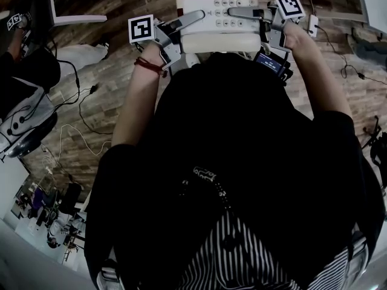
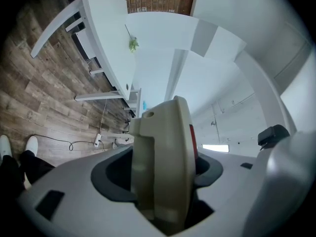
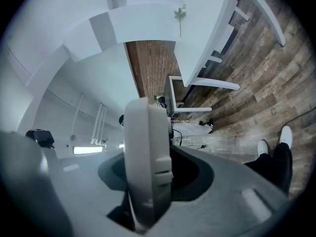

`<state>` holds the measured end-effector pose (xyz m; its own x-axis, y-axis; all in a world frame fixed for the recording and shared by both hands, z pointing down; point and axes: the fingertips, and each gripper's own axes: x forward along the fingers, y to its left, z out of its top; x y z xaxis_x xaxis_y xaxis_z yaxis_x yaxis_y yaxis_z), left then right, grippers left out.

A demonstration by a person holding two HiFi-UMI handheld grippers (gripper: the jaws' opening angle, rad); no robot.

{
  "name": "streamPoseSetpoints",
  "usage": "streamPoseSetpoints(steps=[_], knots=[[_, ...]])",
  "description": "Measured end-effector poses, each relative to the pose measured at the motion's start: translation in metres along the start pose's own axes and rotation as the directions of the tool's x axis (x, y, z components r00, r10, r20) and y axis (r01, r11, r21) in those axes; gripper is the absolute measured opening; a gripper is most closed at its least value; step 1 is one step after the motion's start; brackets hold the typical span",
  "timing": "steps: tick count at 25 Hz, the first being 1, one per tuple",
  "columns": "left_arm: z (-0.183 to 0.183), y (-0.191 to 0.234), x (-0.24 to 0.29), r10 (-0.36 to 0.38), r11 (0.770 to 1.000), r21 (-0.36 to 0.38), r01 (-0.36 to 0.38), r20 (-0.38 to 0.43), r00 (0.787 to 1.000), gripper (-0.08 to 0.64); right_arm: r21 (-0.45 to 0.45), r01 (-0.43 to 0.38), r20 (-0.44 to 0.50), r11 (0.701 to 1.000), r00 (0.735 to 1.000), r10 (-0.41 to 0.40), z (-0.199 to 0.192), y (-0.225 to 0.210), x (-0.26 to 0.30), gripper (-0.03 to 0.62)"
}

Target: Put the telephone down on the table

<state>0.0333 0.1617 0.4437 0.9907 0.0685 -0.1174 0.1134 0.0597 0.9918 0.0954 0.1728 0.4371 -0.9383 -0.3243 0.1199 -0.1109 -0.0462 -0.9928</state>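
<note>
A cream desk telephone with a keypad and its handset on the cradle is held up in the air in front of my chest, over the wooden floor. My left gripper is shut on its left side and my right gripper on its right side. In the left gripper view the telephone stands edge-on, pressed between the dark pads of the left gripper. The right gripper view likewise shows the telephone's edge clamped in the right gripper.
A white table with a small green sprig on it stands ahead on the plank floor. Cables and a power strip lie on the floor. Someone's white shoes are nearby.
</note>
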Motion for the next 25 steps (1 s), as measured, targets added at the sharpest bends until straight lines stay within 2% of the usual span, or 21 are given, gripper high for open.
streamPoseSetpoints(steps=[25], knots=[[-0.002, -0.014, -0.003, 0.021, 0.998, 0.057, -0.022, 0.024, 0.999, 0.285, -0.038, -0.033, -0.037, 0.999, 0.999, 0.032, -0.001, 0.013, 0.003, 0.175]])
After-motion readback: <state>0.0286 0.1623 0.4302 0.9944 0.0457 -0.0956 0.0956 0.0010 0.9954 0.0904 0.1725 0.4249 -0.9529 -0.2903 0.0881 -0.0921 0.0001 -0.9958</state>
